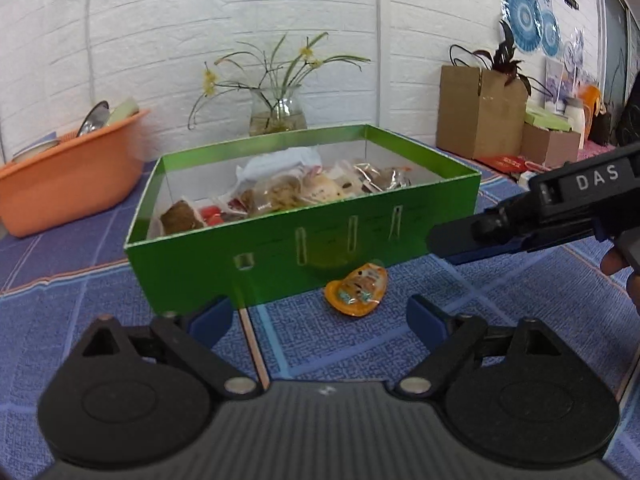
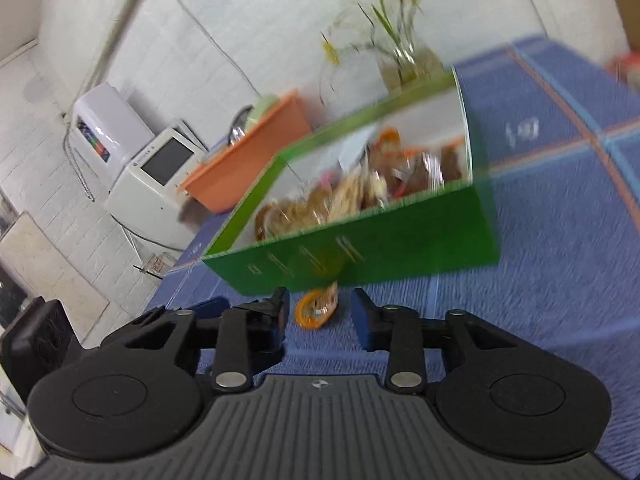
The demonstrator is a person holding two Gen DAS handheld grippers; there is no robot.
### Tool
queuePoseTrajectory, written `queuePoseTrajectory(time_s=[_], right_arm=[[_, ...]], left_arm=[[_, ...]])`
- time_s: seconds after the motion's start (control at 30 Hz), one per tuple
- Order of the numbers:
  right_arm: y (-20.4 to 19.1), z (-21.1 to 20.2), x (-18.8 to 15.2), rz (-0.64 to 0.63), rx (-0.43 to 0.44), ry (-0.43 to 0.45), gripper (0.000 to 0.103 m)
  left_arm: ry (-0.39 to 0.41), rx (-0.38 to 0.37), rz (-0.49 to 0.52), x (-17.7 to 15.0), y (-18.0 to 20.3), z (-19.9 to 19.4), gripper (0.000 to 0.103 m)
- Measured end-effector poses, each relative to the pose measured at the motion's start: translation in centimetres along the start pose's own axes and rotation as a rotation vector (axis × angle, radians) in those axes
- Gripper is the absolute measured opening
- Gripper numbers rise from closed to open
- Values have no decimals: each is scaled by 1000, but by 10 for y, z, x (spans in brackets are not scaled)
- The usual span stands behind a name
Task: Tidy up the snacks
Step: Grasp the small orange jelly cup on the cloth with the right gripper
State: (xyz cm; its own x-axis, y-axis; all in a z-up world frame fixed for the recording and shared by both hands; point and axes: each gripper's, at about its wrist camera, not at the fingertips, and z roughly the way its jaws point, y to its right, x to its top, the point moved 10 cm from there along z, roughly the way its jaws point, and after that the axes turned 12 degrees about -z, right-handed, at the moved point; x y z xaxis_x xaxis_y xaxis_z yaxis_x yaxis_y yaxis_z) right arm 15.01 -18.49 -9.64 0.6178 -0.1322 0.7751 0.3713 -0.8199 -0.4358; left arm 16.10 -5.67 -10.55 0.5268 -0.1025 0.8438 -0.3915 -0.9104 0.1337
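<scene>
Left wrist view gives us the rectangular green cardboard box (image 1: pixel 280 236) with slots cut in its glossy near wall; it stands open on the blue woven tablecloth (image 1: pixel 120 320) and holds a heap of clear-wrapped snacks (image 1: pixel 280 192), brown, cream and red. Just in front of that wall, on the cloth, lies a single orange-wrapped snack (image 1: pixel 358 292), rounded and shiny. Our left gripper (image 1: pixel 320 316) hangs with its jaws spread wide and nothing between them. Our right gripper (image 1: pixel 444 242) reaches in from the right, its black fingers level near the box's corner. From the right wrist view, blurred and tilted, our right gripper (image 2: pixel 320 320) has its jaws at a middling gap, not pressing on anything, the orange-wrapped snack (image 2: pixel 318 312) lying just ahead between the fingertips. Behind the box stand an orange plastic basin (image 1: pixel 68 184) holding dishes and a glass vase (image 1: pixel 278 116) of thin green stems.
</scene>
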Motion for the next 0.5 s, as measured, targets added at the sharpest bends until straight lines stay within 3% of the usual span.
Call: queuePoseTrajectory(time_s=[0.13, 0.2, 0.33, 0.4, 0.47, 0.5], right_arm=[[6, 21, -6, 60, 3, -24, 54], [8, 29, -6, 68, -9, -27, 53], [9, 37, -5, 77, 8, -34, 53], [8, 42, -5, 87, 21, -42, 54], [8, 45, -5, 105, 37, -41, 54], [9, 46, -5, 116, 45, -39, 54]], left_arm=[[-3, -69, -23, -2, 2, 13, 87], [-48, -121, -89, -3, 0, 20, 76], [-81, -159, -175, -2, -5, 28, 68], [-83, -157, -181, -1, -6, 31, 53], [-86, -139, -169, 1, -6, 34, 44], [-88, -137, -162, 1, -4, 33, 34]])
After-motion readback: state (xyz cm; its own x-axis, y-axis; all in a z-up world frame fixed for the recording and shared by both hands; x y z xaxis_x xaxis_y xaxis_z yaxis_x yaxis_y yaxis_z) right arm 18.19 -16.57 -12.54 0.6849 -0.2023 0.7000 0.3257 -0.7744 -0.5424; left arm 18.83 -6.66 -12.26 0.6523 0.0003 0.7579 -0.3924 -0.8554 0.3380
